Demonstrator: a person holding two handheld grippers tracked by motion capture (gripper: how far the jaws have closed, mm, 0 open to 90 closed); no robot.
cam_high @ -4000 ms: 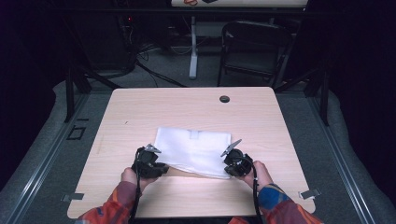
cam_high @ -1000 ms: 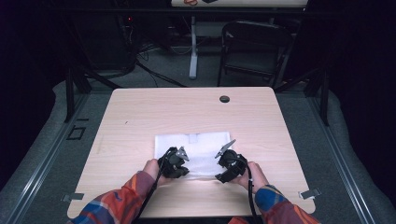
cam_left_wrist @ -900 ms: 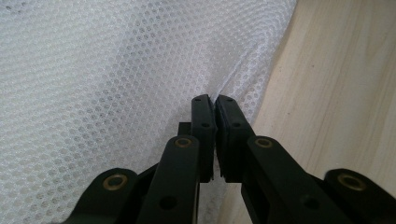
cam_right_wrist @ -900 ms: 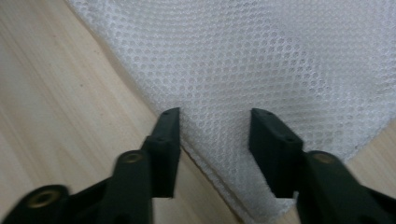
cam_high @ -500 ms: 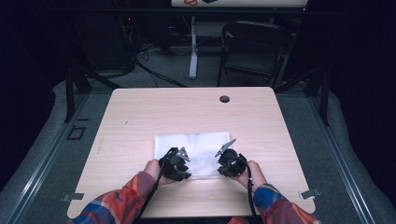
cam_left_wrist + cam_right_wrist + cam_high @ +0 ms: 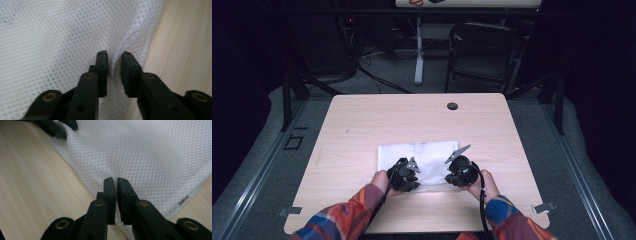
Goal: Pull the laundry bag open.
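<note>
A white mesh cloth [image 6: 422, 152] lies folded on the wooden table [image 6: 387, 120]. Both grippers sit at its near edge. My left gripper [image 6: 408, 169] has just been closing its jaws. In the left gripper view they [image 6: 114, 56] pinch a raised ridge of the cloth [image 6: 62, 37] beside its edge. My right gripper [image 6: 458, 167] holds its jaws almost together, and in the right gripper view their tips [image 6: 115, 180] grip a small pucker at the rim of the cloth [image 6: 150, 152]. The left gripper's jaws [image 6: 57, 128] show at that view's top left.
A round cable hole [image 6: 452, 106] sits near the table's far edge. Behind the table stand a dark chair [image 6: 484, 50] and a white stand post [image 6: 418, 55]. Bare wood surrounds the cloth on all sides.
Since four seconds ago both hands have come inward and the cloth lies narrower. Over the last second the hands have barely shifted and the cloth has kept its shape.
</note>
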